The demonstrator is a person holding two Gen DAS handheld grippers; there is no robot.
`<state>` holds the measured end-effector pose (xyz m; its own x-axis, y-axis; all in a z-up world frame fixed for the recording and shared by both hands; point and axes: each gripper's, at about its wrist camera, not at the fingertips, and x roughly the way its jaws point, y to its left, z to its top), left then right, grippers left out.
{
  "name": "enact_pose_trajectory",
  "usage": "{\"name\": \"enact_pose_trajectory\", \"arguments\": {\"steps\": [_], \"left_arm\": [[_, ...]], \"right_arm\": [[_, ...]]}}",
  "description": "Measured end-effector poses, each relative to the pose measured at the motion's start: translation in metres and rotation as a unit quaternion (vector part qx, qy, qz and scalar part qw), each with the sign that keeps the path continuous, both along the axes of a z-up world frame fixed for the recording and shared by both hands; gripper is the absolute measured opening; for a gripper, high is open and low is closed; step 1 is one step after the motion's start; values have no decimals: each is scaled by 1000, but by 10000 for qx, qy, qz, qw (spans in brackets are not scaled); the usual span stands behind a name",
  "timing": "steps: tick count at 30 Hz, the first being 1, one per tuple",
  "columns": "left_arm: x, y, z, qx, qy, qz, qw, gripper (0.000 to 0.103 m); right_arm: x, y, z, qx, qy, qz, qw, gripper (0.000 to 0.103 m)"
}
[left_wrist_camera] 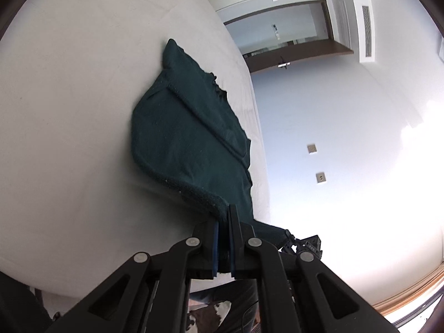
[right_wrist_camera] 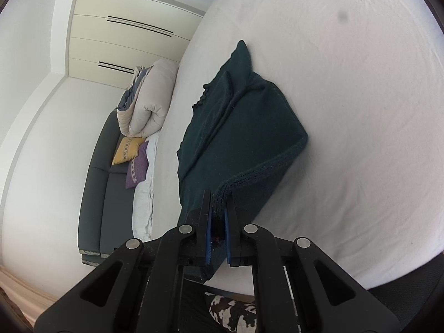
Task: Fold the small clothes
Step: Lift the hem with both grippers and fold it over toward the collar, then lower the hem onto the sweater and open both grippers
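A dark green knitted garment (left_wrist_camera: pixel 188 138) lies partly folded on a white bed sheet (left_wrist_camera: pixel 69 111). My left gripper (left_wrist_camera: pixel 224 216) is shut on its ribbed hem corner and lifts that edge off the sheet. In the right wrist view the same garment (right_wrist_camera: pixel 238 127) lies on the sheet (right_wrist_camera: pixel 360 111). My right gripper (right_wrist_camera: pixel 219 202) is shut on the other ribbed hem corner. The hem hangs raised between the two grippers. The far part of the garment with the neckline rests on the bed. The right gripper's body (left_wrist_camera: pixel 305 245) shows at the garment's edge in the left wrist view.
A dark grey sofa (right_wrist_camera: pixel 102 180) stands beside the bed with a yellow cushion (right_wrist_camera: pixel 127 149), a purple cushion (right_wrist_camera: pixel 137 166) and a rolled beige duvet (right_wrist_camera: pixel 149 102). A white wardrobe (right_wrist_camera: pixel 125 41) is behind. A doorway (left_wrist_camera: pixel 283 36) and wall sockets (left_wrist_camera: pixel 312 148) are across the room.
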<state>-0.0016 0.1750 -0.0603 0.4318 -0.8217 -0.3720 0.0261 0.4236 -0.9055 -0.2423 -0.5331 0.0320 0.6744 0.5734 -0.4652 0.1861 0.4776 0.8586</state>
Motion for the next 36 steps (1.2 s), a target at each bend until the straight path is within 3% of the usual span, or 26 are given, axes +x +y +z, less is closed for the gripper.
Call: {"name": "enact_pose_trajectory", "arguments": {"steps": [11, 17, 24, 32, 34, 35, 36], "left_arm": [[92, 6, 25, -291, -166, 531, 9980, 5], [161, -2, 24, -84, -149, 644, 9978, 5], [238, -4, 3, 134, 54, 797, 9967, 5], [298, -7, -37, 289, 396, 934, 9944, 6], [309, -5, -50, 583, 565, 1101, 9906, 11], [312, -1, -59, 618, 711, 1207, 9882, 31], [313, 3, -67, 463, 834, 1280, 9872, 53]], "right_arm": [[128, -17, 30, -173, -142, -419, 9989, 6], [208, -31, 24, -276, -57, -728, 9969, 6], [299, -45, 6, -560, 144, -960, 9937, 6], [382, -53, -28, -713, 449, -1195, 9893, 6], [401, -52, -37, -887, 597, -1235, 9866, 8], [410, -50, -40, -1085, 714, -1204, 9842, 10], [416, -49, -43, -1212, 750, -1188, 9826, 19]]}}
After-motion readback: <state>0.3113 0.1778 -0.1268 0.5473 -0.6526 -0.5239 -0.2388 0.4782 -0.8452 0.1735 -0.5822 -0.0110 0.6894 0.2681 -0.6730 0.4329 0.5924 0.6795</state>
